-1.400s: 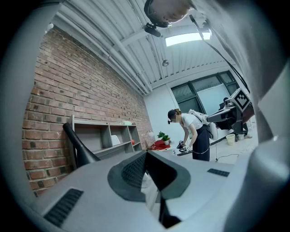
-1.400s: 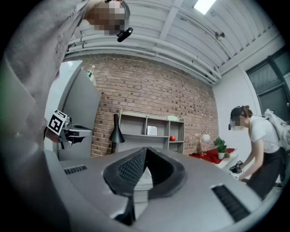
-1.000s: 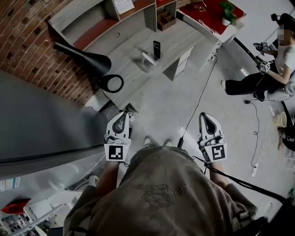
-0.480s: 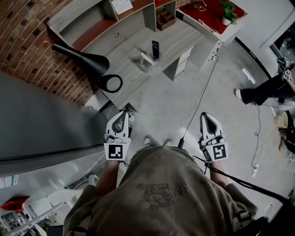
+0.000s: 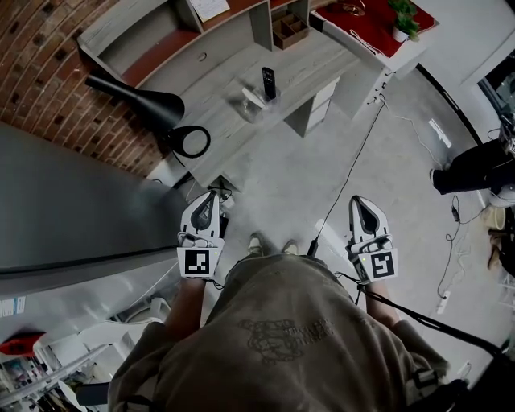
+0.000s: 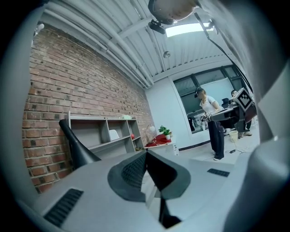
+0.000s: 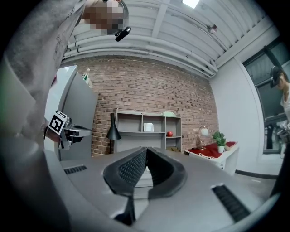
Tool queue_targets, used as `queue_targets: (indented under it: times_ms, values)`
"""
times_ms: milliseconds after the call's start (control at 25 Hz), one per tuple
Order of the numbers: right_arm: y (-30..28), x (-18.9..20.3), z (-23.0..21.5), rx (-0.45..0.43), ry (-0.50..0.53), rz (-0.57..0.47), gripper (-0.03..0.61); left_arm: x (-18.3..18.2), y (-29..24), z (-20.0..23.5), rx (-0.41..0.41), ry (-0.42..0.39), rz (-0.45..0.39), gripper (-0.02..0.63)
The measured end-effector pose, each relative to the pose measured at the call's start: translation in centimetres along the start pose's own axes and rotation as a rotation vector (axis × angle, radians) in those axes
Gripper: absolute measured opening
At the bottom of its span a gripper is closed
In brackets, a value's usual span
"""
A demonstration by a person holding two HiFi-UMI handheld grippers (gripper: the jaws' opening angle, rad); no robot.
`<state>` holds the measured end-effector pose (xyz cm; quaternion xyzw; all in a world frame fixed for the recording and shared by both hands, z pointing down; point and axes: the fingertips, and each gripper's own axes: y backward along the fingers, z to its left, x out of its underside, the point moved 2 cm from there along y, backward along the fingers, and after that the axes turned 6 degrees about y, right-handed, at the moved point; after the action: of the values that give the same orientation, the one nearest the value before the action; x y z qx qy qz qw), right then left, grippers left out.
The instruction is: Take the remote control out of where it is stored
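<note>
- Brick wall (image 5: 36, 56): far left.
- Black lamp (image 5: 137, 95): on the desk's left end, round base (image 5: 193, 142) at the near edge.
- Left gripper (image 5: 206, 199): jaws pressed together, nothing between them, over the floor.
- Grey desk (image 5: 233, 121): ahead, with a shelf unit (image 5: 257, 20) behind.
- Remote control (image 5: 268, 83): slim and black, at mid-desk by a small clear holder (image 5: 251, 101). Its long axis runs towards the shelf unit; upright or flat cannot be told. Well apart from both grippers.
- Right gripper (image 5: 360, 203): jaws together, empty.
- Red-topped table (image 5: 374, 32): far right.
</note>
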<state>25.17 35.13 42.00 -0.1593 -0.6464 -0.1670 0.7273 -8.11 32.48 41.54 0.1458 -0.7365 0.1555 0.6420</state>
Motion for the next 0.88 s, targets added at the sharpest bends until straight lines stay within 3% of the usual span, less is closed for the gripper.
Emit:
queue_targets:
  times_ms: [600,880]
  values:
    - [0.0,1.4,-4.5,-0.024,-0.013,-0.014,0.014,-0.6,-2.0,-2.4,-0.048,-0.007,0.027,0.011]
    - [-0.8,1.5,-5.3,-0.013,-0.006,-0.024,0.014,-0.3,-3.7,-2.0,-0.028,-0.044,0.03,0.011]
